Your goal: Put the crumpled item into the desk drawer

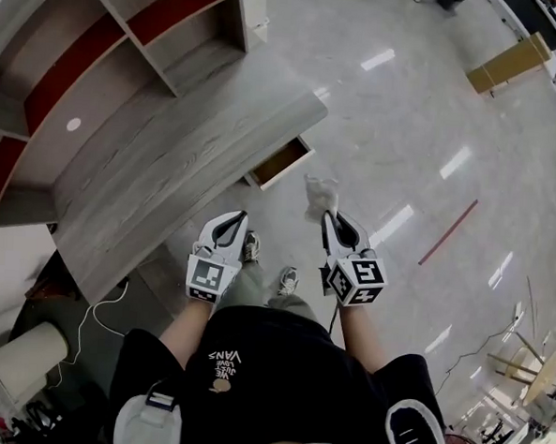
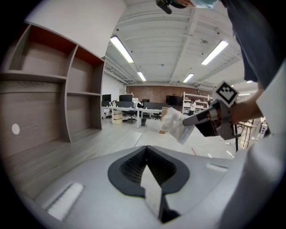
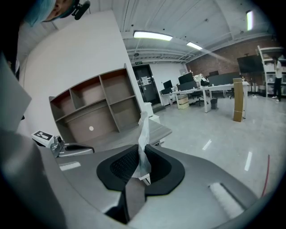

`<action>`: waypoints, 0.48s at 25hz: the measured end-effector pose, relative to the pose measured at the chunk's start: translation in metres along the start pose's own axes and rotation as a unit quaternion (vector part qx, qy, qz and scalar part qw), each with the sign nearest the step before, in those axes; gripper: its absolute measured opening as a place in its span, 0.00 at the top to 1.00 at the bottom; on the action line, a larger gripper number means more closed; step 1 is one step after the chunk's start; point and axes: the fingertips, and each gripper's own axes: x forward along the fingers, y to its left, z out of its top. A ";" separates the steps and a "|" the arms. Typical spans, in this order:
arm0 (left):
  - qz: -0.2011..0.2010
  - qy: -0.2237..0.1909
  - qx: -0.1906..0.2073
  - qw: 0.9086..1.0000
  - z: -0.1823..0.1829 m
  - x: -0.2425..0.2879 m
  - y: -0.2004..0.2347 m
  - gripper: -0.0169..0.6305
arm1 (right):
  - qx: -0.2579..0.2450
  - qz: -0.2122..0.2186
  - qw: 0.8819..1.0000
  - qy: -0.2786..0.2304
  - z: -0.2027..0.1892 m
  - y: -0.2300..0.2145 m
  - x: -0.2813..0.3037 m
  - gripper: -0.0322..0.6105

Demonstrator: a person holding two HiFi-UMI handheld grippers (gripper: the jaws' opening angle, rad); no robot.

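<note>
Right gripper [image 1: 327, 217]: jaws clamped on the crumpled item [image 1: 320, 196].
Left gripper [image 1: 241, 218]: jaws together, nothing inside.
Drawer [image 1: 282, 162]: open, middle of frame.

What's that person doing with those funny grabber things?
A person stands by a wooden desk with a gripper in each hand. The right gripper is shut on the crumpled white item and holds it up in the air, near the desk's open drawer. The left gripper is shut with nothing in it. The item is not in the drawer yet.
</note>
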 end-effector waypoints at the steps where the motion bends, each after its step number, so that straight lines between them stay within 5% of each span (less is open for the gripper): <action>1: -0.005 0.005 -0.001 1.000 -0.007 0.005 0.001 0.89 | 0.004 -0.003 1.000 0.004 -0.004 -0.002 0.007 0.88; 12: -0.028 0.036 -0.007 0.999 -0.069 0.058 0.016 0.89 | 0.039 -0.020 0.998 0.037 -0.044 -0.027 0.074 0.88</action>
